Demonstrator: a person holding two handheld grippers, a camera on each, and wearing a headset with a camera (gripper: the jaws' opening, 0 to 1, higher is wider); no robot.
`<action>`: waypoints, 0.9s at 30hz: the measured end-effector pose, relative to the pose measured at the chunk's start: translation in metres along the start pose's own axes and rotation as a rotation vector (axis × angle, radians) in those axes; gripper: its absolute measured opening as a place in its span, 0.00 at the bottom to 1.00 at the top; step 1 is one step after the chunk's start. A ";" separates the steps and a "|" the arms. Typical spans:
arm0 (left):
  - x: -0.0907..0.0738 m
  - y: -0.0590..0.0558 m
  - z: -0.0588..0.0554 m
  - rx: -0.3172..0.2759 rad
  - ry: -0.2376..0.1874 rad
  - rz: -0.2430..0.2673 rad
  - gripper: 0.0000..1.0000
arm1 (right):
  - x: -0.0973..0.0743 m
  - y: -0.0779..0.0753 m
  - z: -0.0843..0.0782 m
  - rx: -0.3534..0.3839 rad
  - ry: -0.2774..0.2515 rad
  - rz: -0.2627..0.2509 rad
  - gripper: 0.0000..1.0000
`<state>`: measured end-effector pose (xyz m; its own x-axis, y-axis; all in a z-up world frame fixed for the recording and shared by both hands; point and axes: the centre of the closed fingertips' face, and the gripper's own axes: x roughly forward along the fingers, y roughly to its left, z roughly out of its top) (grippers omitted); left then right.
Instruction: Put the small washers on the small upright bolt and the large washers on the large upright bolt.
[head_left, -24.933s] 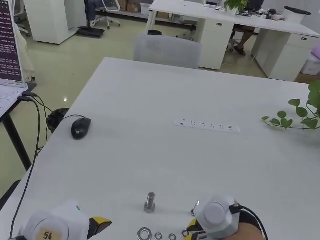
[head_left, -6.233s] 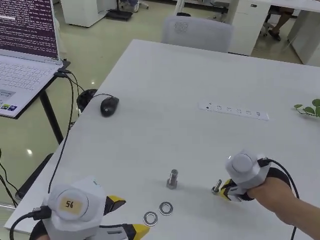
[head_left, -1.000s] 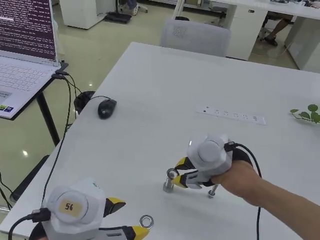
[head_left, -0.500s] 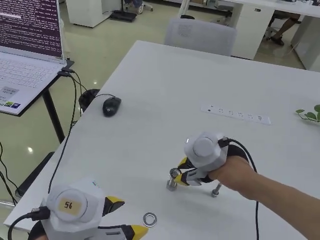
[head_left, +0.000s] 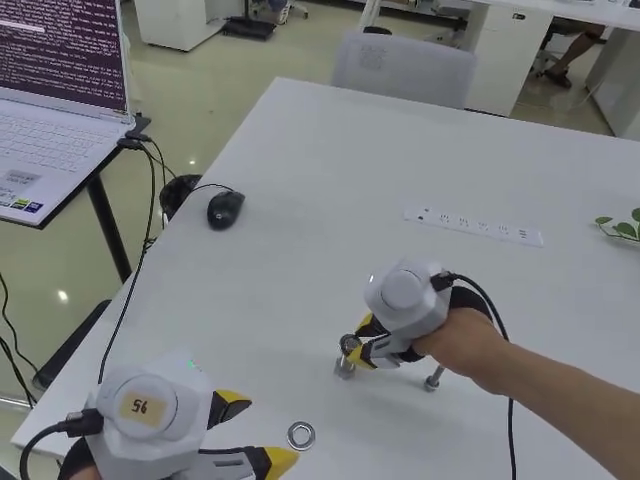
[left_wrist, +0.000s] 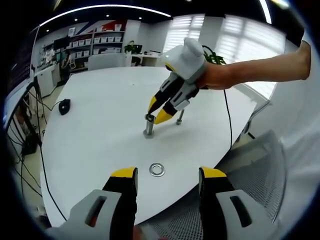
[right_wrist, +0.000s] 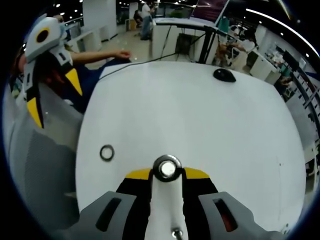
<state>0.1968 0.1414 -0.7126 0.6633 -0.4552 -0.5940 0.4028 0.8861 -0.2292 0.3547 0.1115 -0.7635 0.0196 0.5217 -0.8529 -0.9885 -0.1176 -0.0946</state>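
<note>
The large upright bolt (head_left: 345, 364) stands near the table's front. My right gripper (head_left: 355, 343) is shut on a large washer (head_left: 349, 343), holding it right at the bolt's top; the right gripper view has that washer (right_wrist: 167, 167) between the yellow fingertips. Just right of it stands the small bolt (head_left: 433, 380), partly behind the hand. A second large washer (head_left: 300, 435) lies flat on the table, close to my left gripper (head_left: 258, 432), which is open and holds nothing. In the left gripper view the loose washer (left_wrist: 157, 170) lies just ahead of the open jaws, with the large bolt (left_wrist: 148, 128) beyond.
A black mouse (head_left: 225, 208) with its cable lies at the table's left edge. A white power strip (head_left: 475, 225) lies further back, a plant (head_left: 622, 226) at far right. A laptop (head_left: 45, 120) stands on a side stand at left, a grey chair (head_left: 400, 68) behind the table.
My right gripper has lowered the large washer from just above the large bolt down to its top. The left gripper and the loose washer have stayed put.
</note>
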 end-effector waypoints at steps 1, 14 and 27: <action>0.000 0.000 0.000 -0.001 0.000 0.000 0.48 | 0.001 0.000 0.000 0.002 0.002 0.000 0.23; 0.000 0.001 0.000 -0.003 -0.002 0.002 0.48 | 0.020 0.003 -0.013 0.022 0.055 0.017 0.24; -0.002 0.002 -0.002 -0.004 0.003 0.006 0.48 | 0.040 0.003 -0.028 0.074 0.097 0.015 0.24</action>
<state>0.1955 0.1443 -0.7132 0.6638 -0.4492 -0.5980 0.3963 0.8893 -0.2282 0.3565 0.1085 -0.8120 0.0160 0.4353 -0.9002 -0.9971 -0.0595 -0.0465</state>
